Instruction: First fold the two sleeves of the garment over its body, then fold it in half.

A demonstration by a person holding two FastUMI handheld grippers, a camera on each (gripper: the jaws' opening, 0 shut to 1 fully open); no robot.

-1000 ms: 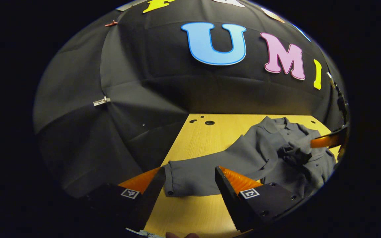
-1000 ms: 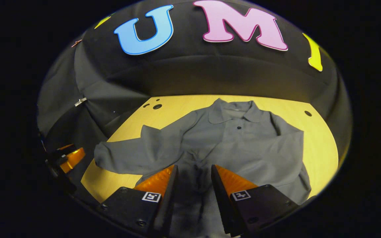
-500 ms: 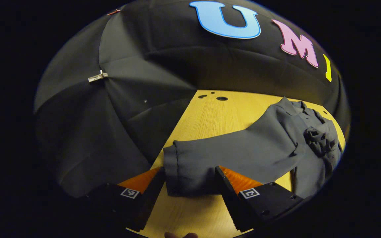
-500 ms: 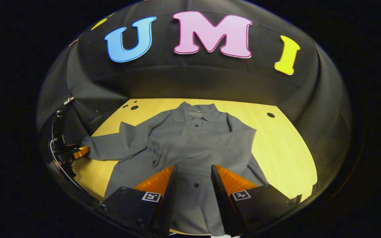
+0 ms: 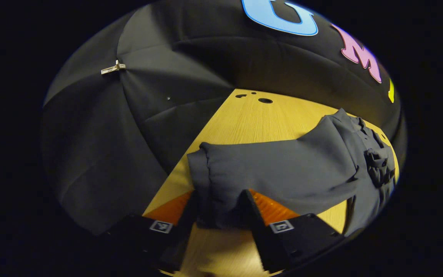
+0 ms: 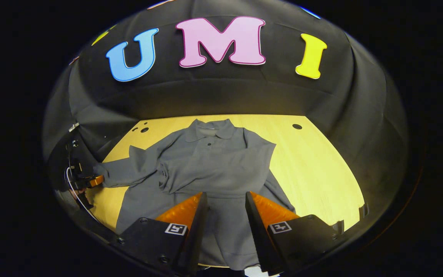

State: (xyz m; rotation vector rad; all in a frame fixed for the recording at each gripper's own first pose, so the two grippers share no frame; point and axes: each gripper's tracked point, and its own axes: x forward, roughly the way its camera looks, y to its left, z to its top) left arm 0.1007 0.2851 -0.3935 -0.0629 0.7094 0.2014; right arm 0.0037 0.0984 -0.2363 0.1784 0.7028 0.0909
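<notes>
The left gripper (image 5: 221,209) straddles the cuff (image 5: 210,181) of the grey garment (image 6: 210,169) spread on the bench (image 6: 313,161) (whether it pinches, I cannot tell); right gripper (image 6: 226,215) hovers open. A thin bite could slip mid-fold

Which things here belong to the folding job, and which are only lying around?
Belonging to the job:
- grey shirt
- its outstretched sleeve, cuff between the left tongs
- the other sleeve, already across the body
- right tongs, open above the hem

Just there:
- wooden table
- silver clip on the booth cloth
</notes>
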